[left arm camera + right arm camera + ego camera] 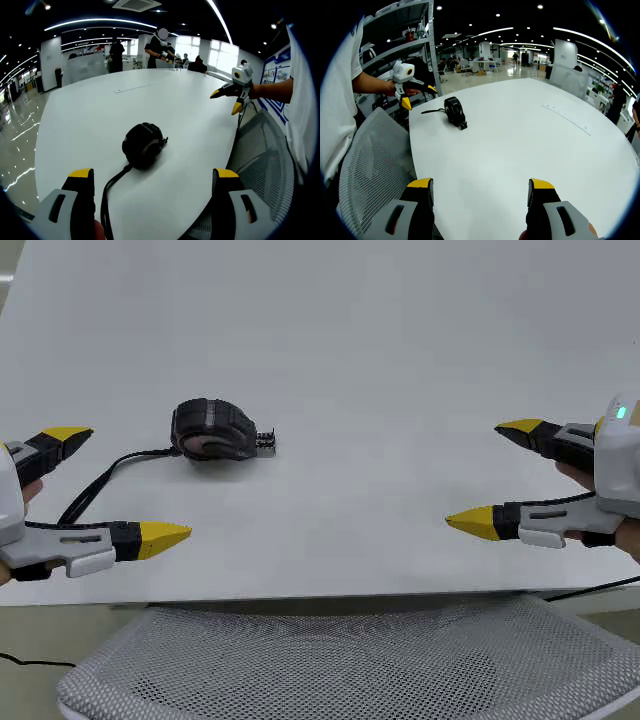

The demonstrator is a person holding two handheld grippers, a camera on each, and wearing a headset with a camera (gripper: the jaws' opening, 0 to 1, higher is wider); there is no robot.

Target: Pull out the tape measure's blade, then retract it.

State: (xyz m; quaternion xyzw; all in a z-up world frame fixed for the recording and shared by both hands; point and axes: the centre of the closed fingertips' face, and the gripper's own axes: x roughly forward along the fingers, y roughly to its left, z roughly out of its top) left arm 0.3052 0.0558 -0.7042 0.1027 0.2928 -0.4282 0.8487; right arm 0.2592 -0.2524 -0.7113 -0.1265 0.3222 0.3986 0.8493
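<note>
Currently I'm holding left gripper [140,481] and right gripper [472,474] wide open, gripping nothing; tape [213,430] is lying on the table [400,360] between them, nearer the left, untouched.

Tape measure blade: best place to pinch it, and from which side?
Pinch the end hook that juts from the tape measure at its right end in the head view. Come from the right with the open right gripper, since the hook faces that way. The strap trails left, so the open left gripper can likely steady the body.
</note>
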